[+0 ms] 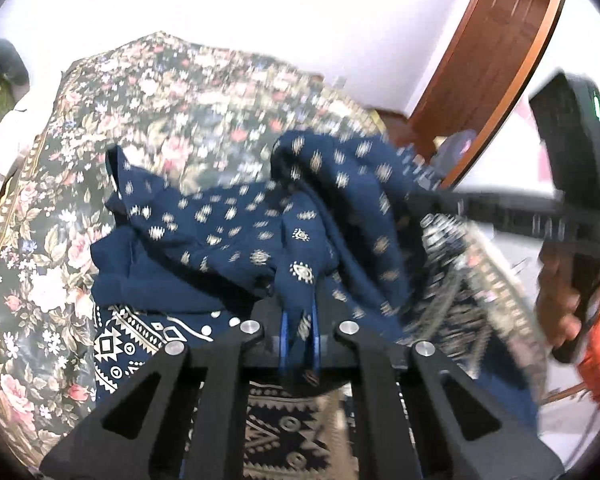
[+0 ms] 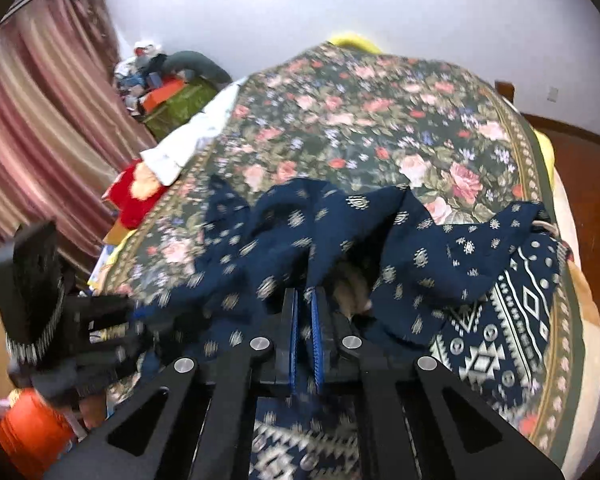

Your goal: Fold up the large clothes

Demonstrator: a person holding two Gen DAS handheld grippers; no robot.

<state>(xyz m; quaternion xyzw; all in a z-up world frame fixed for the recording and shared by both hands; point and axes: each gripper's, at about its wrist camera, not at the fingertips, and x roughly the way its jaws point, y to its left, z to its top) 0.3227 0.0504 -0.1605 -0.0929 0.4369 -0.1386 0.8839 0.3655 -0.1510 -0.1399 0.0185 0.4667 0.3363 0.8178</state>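
A large navy garment with small cream motifs and a geometric cream border lies bunched on the floral bedspread. My left gripper is shut on a fold of it, cloth pinched between the blue pads. The right gripper shows at the right of this view, held by a hand, gripping the garment's raised part. In the right wrist view my right gripper is shut on the navy garment, which drapes over the bedspread. The left gripper shows at the left, blurred.
A wooden door stands at the right of the bed. A white cloth, a red item and a pile of clutter lie beside the bed near striped curtains. An orange sleeve is at lower left.
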